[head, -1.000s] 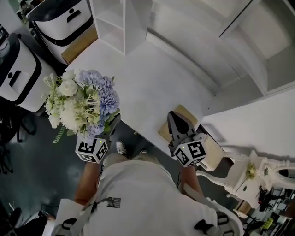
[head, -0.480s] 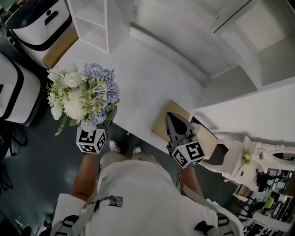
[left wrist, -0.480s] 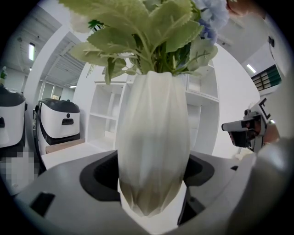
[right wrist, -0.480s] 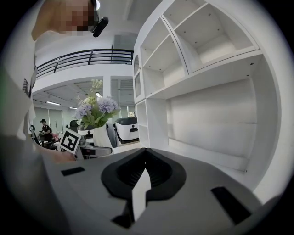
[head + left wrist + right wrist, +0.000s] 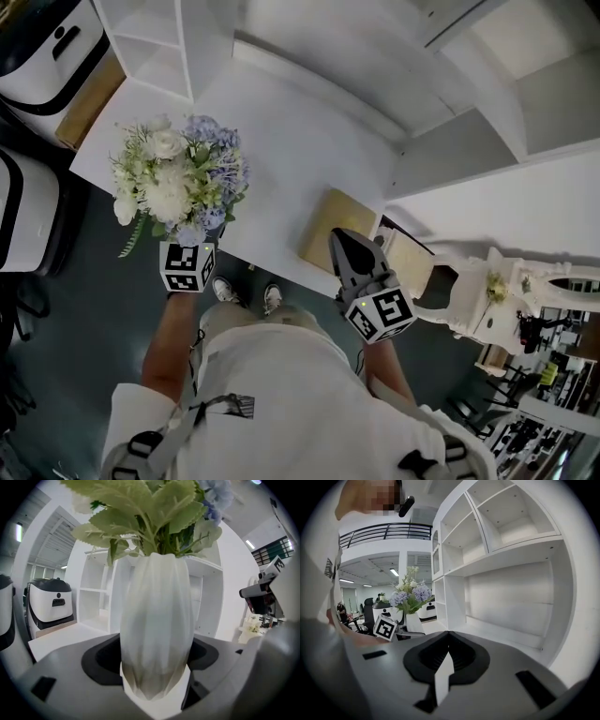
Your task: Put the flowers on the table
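Bright, even light from ceiling strips (image 5: 18, 531) washes the white table (image 5: 300, 159) nearly shadowless. Both gripper views bulge fisheye, with black corners. The near vase (image 5: 157, 620) looks soft; the far shelves (image 5: 501, 522) are sharp.

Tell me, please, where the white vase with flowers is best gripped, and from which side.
Grip the vase low on its ribbed body, coming level from the side: it stands upright and the flowers fill its mouth. The left tongs hold it just so.
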The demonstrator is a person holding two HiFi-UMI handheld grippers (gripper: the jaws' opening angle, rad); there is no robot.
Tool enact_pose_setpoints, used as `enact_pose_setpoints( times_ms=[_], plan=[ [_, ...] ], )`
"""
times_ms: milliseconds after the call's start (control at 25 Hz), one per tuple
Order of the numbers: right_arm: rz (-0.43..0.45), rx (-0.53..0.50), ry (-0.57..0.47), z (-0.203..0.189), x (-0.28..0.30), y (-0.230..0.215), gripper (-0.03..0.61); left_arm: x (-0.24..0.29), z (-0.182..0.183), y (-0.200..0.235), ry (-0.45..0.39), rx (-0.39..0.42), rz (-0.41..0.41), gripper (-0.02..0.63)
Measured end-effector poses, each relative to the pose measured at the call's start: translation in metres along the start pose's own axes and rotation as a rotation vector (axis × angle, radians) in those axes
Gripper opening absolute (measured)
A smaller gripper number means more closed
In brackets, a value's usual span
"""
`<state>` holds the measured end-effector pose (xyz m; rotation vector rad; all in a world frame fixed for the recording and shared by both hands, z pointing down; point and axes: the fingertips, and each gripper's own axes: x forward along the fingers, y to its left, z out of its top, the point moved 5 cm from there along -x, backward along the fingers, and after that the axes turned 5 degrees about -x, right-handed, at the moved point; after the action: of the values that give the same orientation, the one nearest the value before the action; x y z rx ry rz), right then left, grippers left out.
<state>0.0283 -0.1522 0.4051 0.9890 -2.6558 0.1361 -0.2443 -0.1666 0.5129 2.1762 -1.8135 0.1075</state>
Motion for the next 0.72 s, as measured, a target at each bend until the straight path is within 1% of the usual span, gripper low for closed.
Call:
enact_pose_setpoints(
  times_ms=[320,560,720],
  plan=[
    [-0.05,-0.002,0.05,-0.005,-0.004,-0.024,0.009,0.055,-0.017,-0.011,0.047,0.001,-0.049,0.382],
    [-0.077,-0.007,0.085,-0.007,-0.008,-0.022,0.009,0.073,-0.026,-0.007,0.06,0.022,-0.067,0.382],
    [-0.09,0.004,0.105,-0.011,-0.009,-0.033,0.009,0.094,-0.028,-0.007,0.075,0.031,-0.066,0.382]
  ],
)
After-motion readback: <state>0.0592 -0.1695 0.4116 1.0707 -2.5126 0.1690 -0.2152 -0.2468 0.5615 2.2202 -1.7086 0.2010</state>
